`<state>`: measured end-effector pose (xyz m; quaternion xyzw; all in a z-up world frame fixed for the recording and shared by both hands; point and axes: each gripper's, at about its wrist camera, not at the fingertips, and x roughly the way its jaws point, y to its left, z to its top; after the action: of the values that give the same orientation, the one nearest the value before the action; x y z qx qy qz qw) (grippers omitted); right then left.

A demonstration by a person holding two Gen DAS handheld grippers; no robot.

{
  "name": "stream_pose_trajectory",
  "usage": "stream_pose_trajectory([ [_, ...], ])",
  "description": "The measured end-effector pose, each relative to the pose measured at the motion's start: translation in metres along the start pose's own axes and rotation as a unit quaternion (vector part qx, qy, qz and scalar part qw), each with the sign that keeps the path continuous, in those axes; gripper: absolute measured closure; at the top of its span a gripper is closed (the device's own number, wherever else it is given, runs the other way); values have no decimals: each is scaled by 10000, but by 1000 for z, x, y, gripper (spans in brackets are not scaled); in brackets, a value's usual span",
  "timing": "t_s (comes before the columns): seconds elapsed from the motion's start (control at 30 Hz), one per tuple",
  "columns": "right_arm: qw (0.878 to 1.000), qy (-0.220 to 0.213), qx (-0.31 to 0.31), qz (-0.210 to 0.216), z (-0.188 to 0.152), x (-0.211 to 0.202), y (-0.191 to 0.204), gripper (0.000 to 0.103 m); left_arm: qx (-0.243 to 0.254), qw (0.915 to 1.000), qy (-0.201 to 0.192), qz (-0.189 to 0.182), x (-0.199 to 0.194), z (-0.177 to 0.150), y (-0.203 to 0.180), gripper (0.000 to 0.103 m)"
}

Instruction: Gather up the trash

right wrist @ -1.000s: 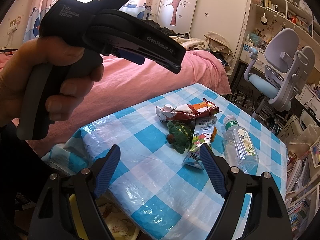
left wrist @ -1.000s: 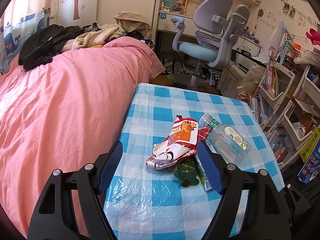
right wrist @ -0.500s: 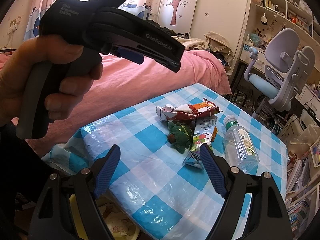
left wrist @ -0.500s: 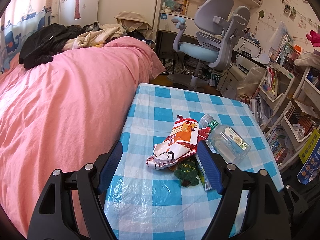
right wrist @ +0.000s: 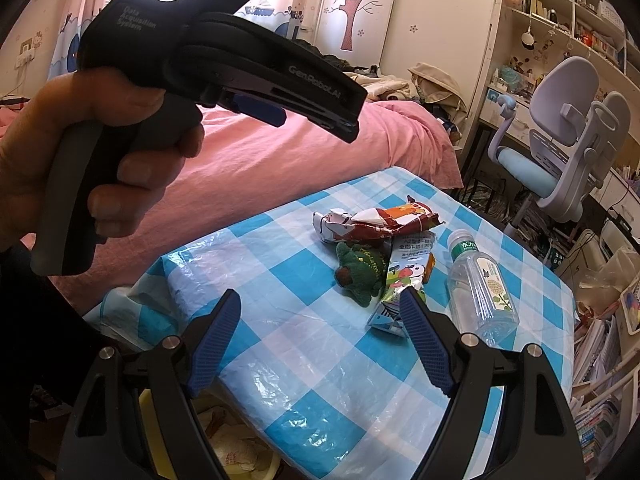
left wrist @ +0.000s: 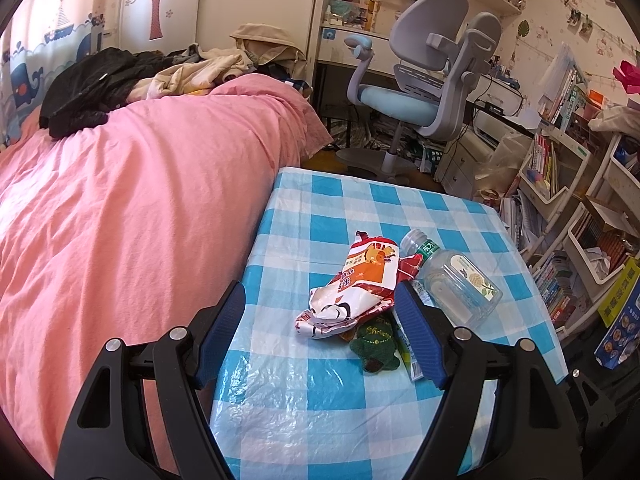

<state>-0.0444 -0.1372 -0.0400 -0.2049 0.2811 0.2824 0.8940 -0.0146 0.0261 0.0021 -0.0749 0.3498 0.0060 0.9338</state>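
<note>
Hovering spread wide, the left hand-held gripper (left wrist: 320, 328) and right hand-held gripper (right wrist: 320, 336) face a crumpled snack wrapper (left wrist: 354, 292) ahead on the checkered tabletop (left wrist: 320, 208).

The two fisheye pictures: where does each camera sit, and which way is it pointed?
Left wrist view: sits on the left tool, open, looking along the checked table toward the red snack wrapper and desk chair.
Right wrist view: sits on the right tool, open, facing across the table; the person's hand holding the left tool shows.
Shared: wrapper, green plush toy, plastic bottle, pink bed.
</note>
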Motion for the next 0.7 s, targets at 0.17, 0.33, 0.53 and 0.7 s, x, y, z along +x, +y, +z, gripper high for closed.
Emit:
stream_pose_trajectory([
  [0.17, 10000, 3, -8, -1, 0, 0, 1, 25, 0, 10000, -4, -1, -1, 0, -1, 30],
  [0.33, 10000, 5, -12, -1, 0, 0, 1, 25, -7, 10000, -7, -4, -1, -1, -1, 30],
  [0.53, 10000, 10, -13, -2, -1, -1, 3, 25, -3, 10000, -14, -8, -3, 0, 2, 30],
  [0.7, 10000, 27, -10, -5, -2, 0, 5, 25, -37, 10000, -14, -16, -5, 2, 5, 30],
])
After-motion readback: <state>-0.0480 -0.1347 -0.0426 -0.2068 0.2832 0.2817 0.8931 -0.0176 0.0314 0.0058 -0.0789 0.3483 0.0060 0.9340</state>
